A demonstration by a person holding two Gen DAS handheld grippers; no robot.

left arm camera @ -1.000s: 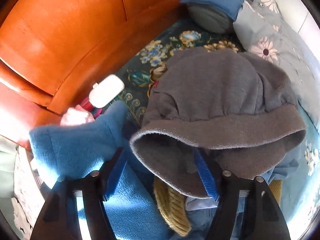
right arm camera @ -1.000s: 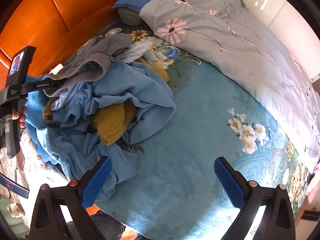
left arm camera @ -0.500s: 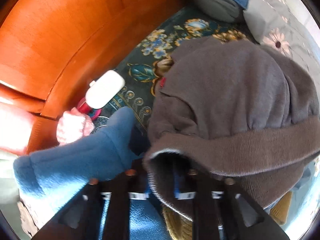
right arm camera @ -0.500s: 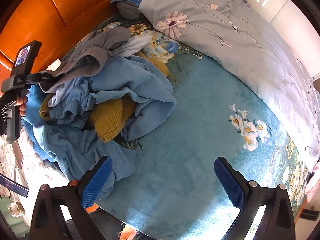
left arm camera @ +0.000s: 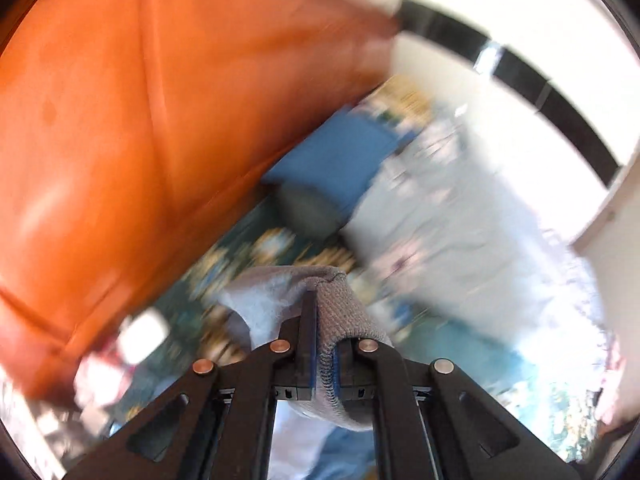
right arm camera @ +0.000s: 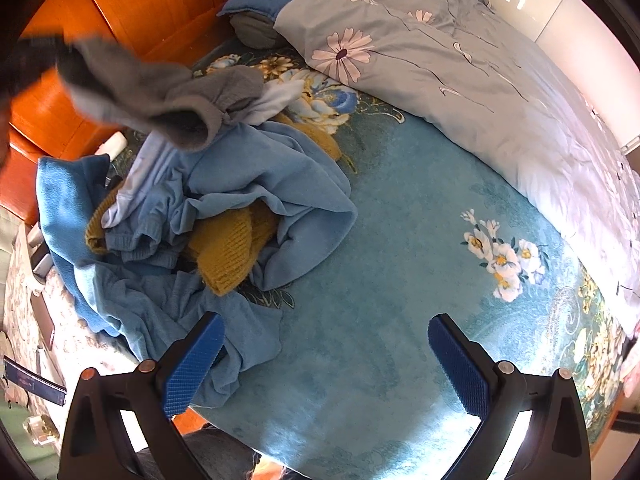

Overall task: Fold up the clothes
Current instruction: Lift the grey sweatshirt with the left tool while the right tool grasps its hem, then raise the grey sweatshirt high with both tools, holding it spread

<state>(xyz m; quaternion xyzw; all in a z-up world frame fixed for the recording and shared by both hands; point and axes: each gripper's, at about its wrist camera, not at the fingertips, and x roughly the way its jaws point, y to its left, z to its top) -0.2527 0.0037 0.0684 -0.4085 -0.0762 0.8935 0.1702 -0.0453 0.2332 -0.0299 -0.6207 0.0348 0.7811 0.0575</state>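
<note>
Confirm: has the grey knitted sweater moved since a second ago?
Yes. In the right wrist view, the grey knitted sweater has risen off the clothes pile toward the orange wooden headboard, gripped by the left gripper.

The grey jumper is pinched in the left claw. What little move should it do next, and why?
Probably carry the grey jumper over to the bare blue bedspread. The left claw is shut on its hem, but the far end is still on the pile of clothes, while the right claw is open above free space.
</note>
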